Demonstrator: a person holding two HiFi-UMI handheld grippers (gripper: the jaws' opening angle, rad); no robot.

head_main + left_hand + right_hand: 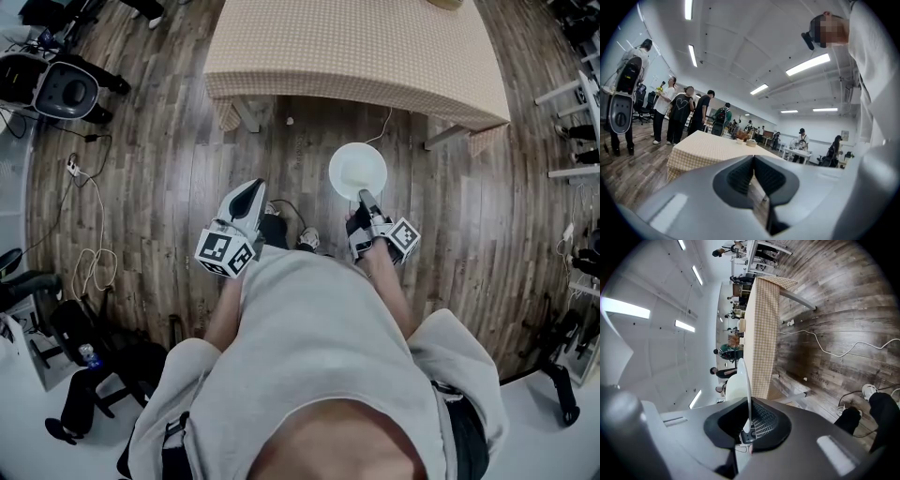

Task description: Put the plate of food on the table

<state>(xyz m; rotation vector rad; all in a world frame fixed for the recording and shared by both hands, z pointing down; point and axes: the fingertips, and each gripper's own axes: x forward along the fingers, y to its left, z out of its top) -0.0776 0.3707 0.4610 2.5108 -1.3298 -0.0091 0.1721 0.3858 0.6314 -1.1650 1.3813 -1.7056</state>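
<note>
Carry step in hand: plate held in the right claw, counter not yet reached.
The checkered-cloth counter [356, 56] is lying ahead across a stretch of wooden floor [159, 169], well apart from the person. The white plate [357, 170] is hanging over the floor, roughly level, short of the counter's near edge (no food is showing on it from above). The right claw [365, 196] is pinching the plate's near rim, jaws narrowed to the thickness of the plate wall; the right gripper view is showing that rim edge-on between the pads. The left claw [251, 187] is sitting closed and empty, jaws together. Next move, as I judge it: carrying forward over the cloth, keeping the plate level, and lowering it fully before letting go.
</note>
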